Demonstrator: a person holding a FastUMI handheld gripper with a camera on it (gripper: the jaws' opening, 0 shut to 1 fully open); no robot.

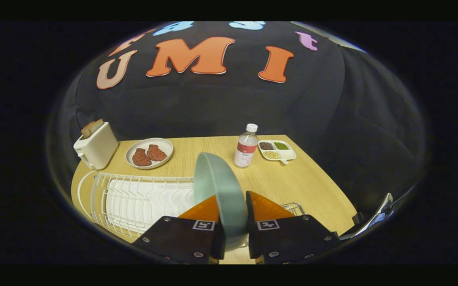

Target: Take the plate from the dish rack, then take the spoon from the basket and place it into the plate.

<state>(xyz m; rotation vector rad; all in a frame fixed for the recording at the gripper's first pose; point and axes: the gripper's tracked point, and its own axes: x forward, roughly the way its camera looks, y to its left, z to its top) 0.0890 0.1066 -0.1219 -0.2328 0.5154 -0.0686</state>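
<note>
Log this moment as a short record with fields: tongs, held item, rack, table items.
tongs: tongs shut on the plate, one finger on each face
held item: grey-green plate, on edge, between the fingers
rack: white wire dish rack, beside the plate
basket: wire basket corner just past the fingers; spoon cannot be made out
table items: toaster with bread; plate of meat; water bottle; divided dish of beans
surface: wooden table
</note>
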